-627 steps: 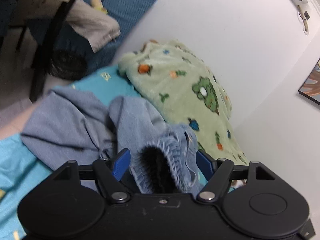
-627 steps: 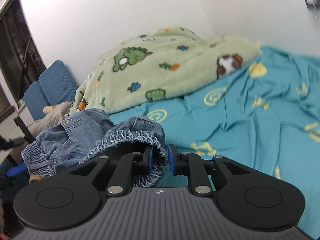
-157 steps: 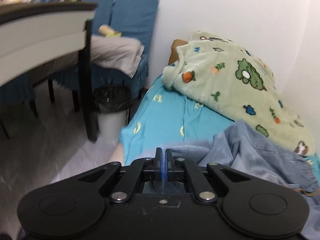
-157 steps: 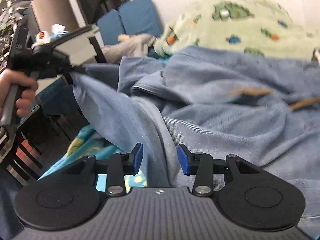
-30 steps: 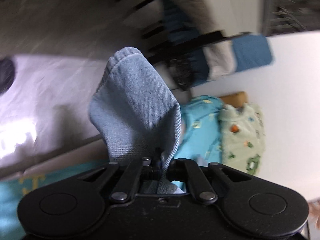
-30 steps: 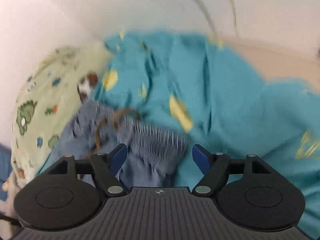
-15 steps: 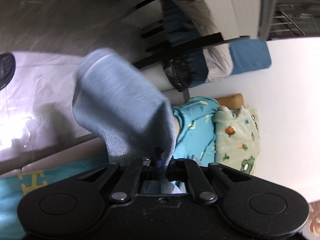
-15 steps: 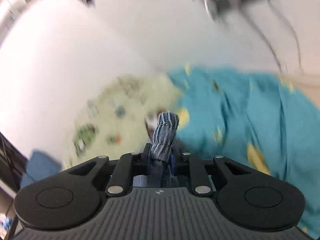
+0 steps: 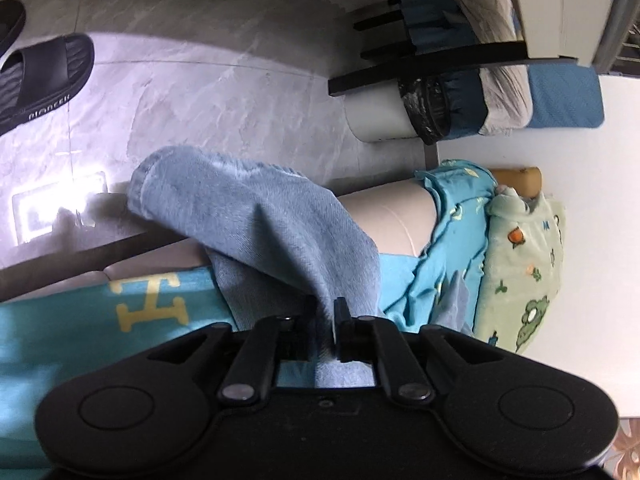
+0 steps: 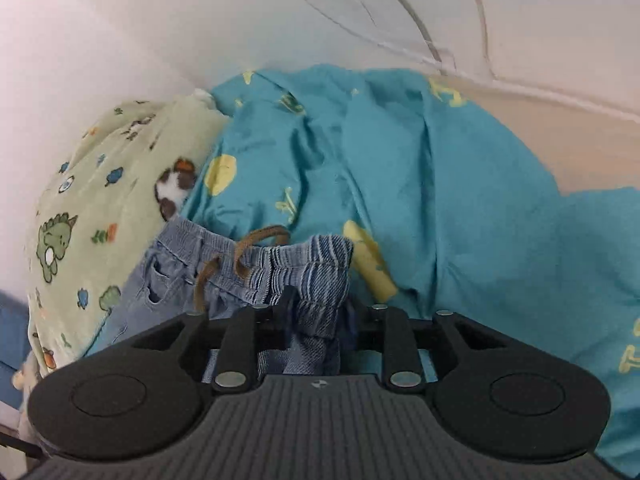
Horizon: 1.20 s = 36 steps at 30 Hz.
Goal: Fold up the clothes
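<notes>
The light blue jeans are held at both ends. In the left wrist view a trouser leg [image 9: 256, 220] droops over the bed's edge toward the floor, and my left gripper [image 9: 324, 320] is shut on its fabric. In the right wrist view the elastic waistband [image 10: 320, 256] with its brown drawstring [image 10: 240, 252] lies on the teal sheet [image 10: 440, 200]. My right gripper [image 10: 320, 308] is shut on a bunched part of that waistband. The jeans between the two ends are hidden.
A green cartoon blanket [image 10: 100, 208] lies against the wall beside the waistband. On the grey floor are a black slipper [image 9: 44, 76], a lined bin [image 9: 400, 112] and blue chairs [image 9: 560, 96] under a table. Cables [image 10: 440, 20] run along the wall behind the bed.
The trouser leg in my left gripper has flopped down and left over the bed edge. My right gripper closed on the waistband, lifted it, and now holds it low over the sheet.
</notes>
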Tool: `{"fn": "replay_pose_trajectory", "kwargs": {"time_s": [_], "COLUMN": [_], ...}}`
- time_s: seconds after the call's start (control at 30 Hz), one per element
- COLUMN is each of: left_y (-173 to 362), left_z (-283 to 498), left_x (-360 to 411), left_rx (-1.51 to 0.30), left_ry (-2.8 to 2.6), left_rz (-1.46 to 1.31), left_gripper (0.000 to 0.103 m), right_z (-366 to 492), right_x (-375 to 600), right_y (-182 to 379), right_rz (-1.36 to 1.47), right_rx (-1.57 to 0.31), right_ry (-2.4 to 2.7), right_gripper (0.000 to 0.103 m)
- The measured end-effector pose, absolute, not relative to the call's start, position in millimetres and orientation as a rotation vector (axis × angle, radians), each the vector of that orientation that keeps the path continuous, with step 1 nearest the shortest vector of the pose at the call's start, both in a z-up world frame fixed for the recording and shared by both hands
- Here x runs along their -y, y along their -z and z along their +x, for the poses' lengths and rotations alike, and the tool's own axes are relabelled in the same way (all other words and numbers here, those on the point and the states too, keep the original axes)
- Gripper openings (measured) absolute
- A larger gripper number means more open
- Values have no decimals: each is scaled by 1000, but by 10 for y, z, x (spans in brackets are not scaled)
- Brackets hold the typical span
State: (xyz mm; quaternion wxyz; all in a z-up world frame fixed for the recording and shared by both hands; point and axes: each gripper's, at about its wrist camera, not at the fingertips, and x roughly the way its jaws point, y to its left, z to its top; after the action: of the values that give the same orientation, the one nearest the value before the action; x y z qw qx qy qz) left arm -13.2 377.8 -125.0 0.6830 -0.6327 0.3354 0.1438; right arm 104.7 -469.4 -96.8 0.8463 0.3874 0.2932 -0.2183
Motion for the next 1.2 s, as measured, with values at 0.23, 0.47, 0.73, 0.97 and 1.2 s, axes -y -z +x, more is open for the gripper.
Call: {"fn": "replay_pose_trajectory", "kwargs": {"time_s": [0.23, 0.47, 0.73, 0.97, 1.2], "left_y": [768, 400, 215, 76, 94], "left_z": [-131, 338, 459, 233, 793], "left_x": [-3625, -3267, -3194, -3356, -2927], "left_rx": [-732, -738, -730, -683, -691], "left_ry": [-270, -261, -338, -380, -246], "left_rz": [-1252, -1093, -1006, -975, -944], "left_gripper": [39, 51, 52, 52, 52], "right_z": [883, 1036, 1301, 1519, 1591], "right_x": [4326, 3563, 2687, 2390, 2270], "right_y": [521, 532, 700, 850, 931], "right_rz": [594, 412, 200, 158, 156], "right_rx": [-501, -521, -596, -638, -661], "right_ry": [466, 225, -56, -147, -185], "right_gripper": [61, 62, 61, 61, 61]}}
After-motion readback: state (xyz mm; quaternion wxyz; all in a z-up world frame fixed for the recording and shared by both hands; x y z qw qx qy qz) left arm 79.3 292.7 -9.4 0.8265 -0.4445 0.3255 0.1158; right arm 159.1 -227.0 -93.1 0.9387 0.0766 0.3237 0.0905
